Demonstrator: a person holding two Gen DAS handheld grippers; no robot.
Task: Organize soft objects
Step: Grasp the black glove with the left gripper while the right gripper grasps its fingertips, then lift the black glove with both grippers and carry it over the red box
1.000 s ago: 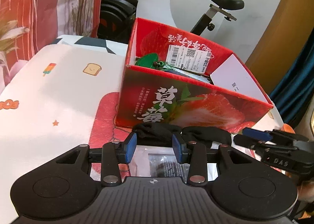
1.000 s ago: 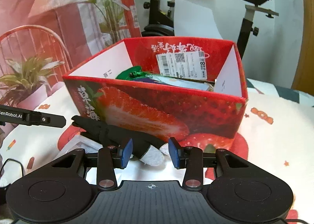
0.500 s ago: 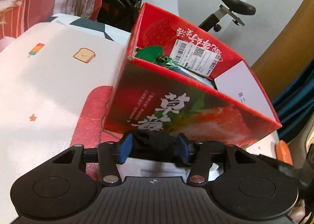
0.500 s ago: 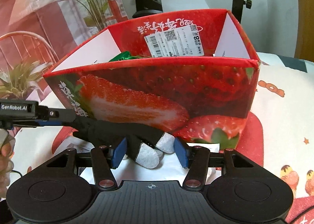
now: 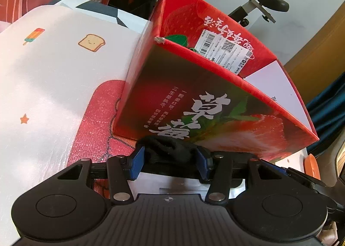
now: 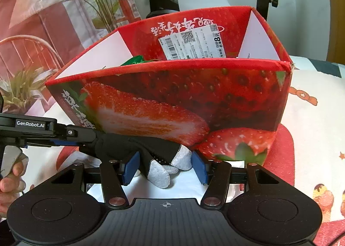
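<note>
A cartoon-print tabletop (image 5: 49, 86) is carrying a strawberry-printed cardboard box (image 5: 215, 103), with an exercise bike behind. A black glove with grey fingertips (image 6: 159, 159) is lying at the box's 6 o'clock foot. The left tool (image 5: 169, 165) and right tool (image 6: 165, 168) have just been opening, their pads apart, straddling opposite glove ends.

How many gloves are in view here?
1: a black glove with grey fingertips, lying in front of the strawberry box, between both grippers. More may sit hidden inside the box.
</note>
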